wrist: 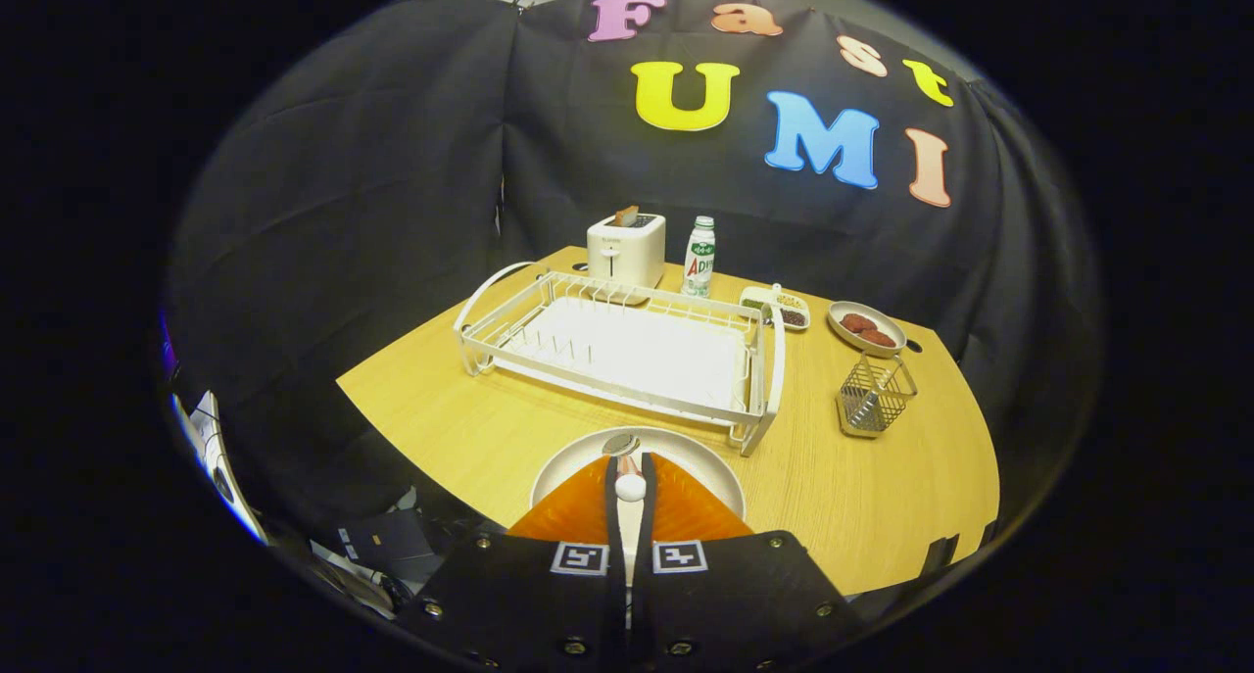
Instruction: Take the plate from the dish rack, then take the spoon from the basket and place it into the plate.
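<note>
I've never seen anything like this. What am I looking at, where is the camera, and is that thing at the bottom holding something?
The camera rides on a hand-held gripper, a two-finger tool a person carries, and looks forward along its fingers. The fingers are nearly closed on a spoon, whose bowl pokes out ahead of them over a white plate on the wooden table. Beyond the plate stands a white dish rack; to its right a small wire basket and a dish of reddish food. At the back are a toaster, a bottle and a small tray.

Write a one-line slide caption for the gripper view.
Gripper shut on spoon, holding it over the plate in front of the dish rack.
</note>
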The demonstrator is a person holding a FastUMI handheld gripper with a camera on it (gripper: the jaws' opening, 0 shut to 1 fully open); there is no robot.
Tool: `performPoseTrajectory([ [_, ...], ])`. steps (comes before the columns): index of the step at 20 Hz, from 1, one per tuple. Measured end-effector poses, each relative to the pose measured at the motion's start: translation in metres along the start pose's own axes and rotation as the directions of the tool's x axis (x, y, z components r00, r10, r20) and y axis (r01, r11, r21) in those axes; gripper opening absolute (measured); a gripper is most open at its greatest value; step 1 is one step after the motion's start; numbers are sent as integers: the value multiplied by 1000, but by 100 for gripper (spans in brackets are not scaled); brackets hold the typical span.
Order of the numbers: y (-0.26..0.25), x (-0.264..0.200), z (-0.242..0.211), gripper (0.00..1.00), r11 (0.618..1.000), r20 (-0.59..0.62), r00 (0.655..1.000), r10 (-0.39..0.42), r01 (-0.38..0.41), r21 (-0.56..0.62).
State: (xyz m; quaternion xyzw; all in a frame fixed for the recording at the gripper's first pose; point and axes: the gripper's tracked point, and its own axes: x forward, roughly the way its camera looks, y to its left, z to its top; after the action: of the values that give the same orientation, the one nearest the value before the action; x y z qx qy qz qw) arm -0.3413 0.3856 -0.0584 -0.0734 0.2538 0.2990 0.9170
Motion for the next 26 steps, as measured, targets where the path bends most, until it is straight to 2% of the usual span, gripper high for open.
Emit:
performPoseTrajectory([
  [9,1,25,-13,3,1000,-51,998,23,-22,13],
  [14,-2,27,-11,12,1000,-43,999,20,-19,14],
  [21,-10,22,-7,17,999,-30,999,-33,34,8],
  [26,-6,18,11,18,1000,9,1000,-27,27,-8],
])
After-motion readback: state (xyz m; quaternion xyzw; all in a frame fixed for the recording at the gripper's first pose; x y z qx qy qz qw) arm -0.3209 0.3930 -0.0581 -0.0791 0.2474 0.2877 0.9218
